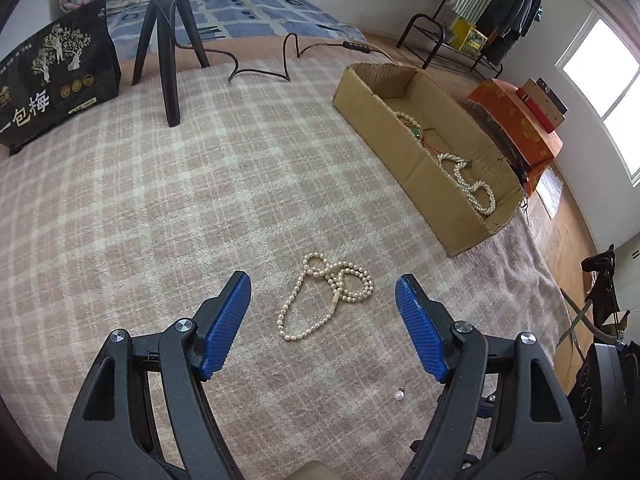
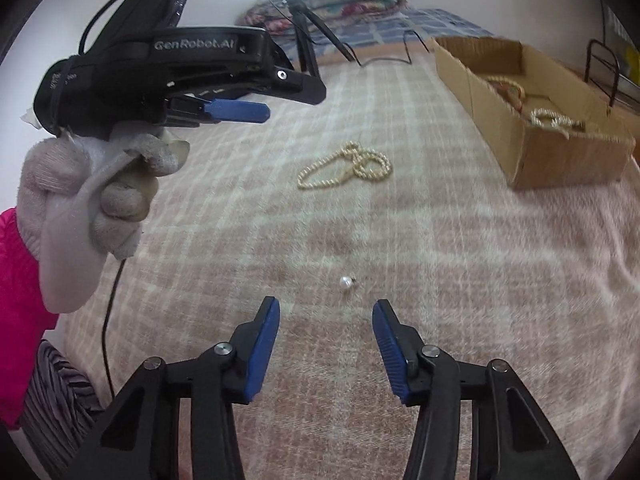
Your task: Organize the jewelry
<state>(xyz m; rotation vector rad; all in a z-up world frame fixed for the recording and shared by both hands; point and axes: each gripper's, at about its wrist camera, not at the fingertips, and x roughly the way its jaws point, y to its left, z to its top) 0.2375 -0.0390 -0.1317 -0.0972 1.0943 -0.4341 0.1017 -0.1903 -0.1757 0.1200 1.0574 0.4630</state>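
Note:
A cream pearl necklace [image 1: 324, 294] lies tangled on the pink plaid blanket; it also shows in the right wrist view [image 2: 346, 168]. My left gripper [image 1: 323, 284] is open, its blue fingers either side of the necklace, above it. A single pearl earring [image 2: 346, 282] lies just ahead of my open, empty right gripper [image 2: 326, 308]; it also shows in the left wrist view [image 1: 399, 395]. A cardboard box [image 1: 400, 148] at the right holds pearl strands [image 1: 472, 184] and a red-corded piece [image 1: 416, 130]. The left gripper [image 2: 262, 114] shows in the right wrist view, held by a gloved hand.
A black tripod [image 1: 168, 40] and cable [image 1: 280, 64] stand at the blanket's far edge. A black printed bag [image 1: 56, 72] is at far left. An orange box [image 1: 516, 120] sits beyond the cardboard box [image 2: 560, 160]. A black speaker [image 1: 600, 392] is at the right.

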